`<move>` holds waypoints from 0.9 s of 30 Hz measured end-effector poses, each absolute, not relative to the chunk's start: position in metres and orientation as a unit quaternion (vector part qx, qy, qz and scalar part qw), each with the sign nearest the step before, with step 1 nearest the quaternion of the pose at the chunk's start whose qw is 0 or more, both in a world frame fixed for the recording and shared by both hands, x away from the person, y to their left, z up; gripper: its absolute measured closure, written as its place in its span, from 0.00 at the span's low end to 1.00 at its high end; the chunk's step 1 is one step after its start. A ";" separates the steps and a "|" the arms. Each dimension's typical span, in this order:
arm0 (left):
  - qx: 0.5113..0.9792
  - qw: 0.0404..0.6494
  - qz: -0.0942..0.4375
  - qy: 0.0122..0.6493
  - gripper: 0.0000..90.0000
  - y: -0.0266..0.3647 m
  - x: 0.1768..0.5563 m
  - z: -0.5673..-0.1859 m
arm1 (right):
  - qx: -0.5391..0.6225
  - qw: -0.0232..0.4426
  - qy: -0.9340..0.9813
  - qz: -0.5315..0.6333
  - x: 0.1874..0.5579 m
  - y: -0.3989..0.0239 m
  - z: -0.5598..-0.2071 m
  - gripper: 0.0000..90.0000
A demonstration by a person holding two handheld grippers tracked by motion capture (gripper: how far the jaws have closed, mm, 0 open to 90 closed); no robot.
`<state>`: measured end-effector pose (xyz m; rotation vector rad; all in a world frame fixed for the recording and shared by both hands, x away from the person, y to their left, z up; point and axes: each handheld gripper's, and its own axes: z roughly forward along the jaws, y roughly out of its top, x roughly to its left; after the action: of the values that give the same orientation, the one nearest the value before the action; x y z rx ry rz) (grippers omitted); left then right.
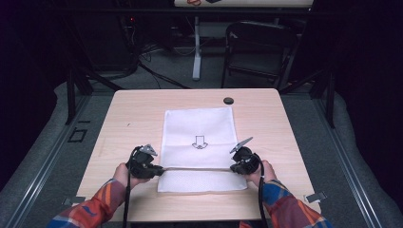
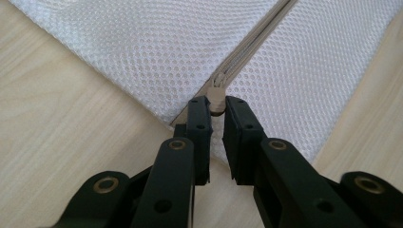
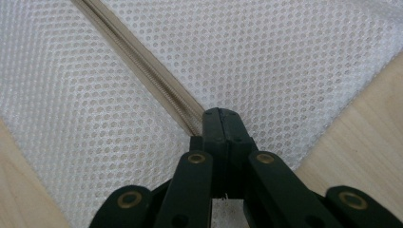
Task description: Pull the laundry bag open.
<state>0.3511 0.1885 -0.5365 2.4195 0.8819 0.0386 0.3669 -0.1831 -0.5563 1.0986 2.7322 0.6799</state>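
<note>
Lying flat near the front edge of the pale wooden table [image 1: 266,109], the white mesh zip bag [image 1: 197,126] has a beige zipper [image 3: 142,66] across it. Its small beige zipper pull [image 2: 216,97] sits clamped between the left gripper's [image 2: 217,111] jaws, while the right gripper [image 3: 222,118] pinches the zipper's other end, jaws together. Drawing the pull straight along the teeth, with the far end held taut, should keep the mesh from bunching.

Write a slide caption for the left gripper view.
Hand-held gripper pinching the zip pull of a white mesh bag.

The high view looks forward and down over the whole bench [image 1: 142,114]. Both gripper views sit close behind their jaws, sharing the zipper [image 2: 252,45] ahead of them.
</note>
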 end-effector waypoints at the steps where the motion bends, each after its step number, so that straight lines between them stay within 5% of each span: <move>1: 0.902 0.280 0.014 0.329 0.90 0.189 0.351 -0.537 | 0.365 0.059 0.901 0.227 0.367 -0.183 -0.557 1.00; 27: 0.895 0.275 0.021 0.350 0.90 0.211 0.347 -0.533 | 0.367 0.058 0.900 0.228 0.367 -0.183 -0.557 1.00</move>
<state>0.3469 0.2107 -0.5330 2.4067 0.9412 0.0558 0.3667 -0.1835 -0.5566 1.1129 2.7266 0.6904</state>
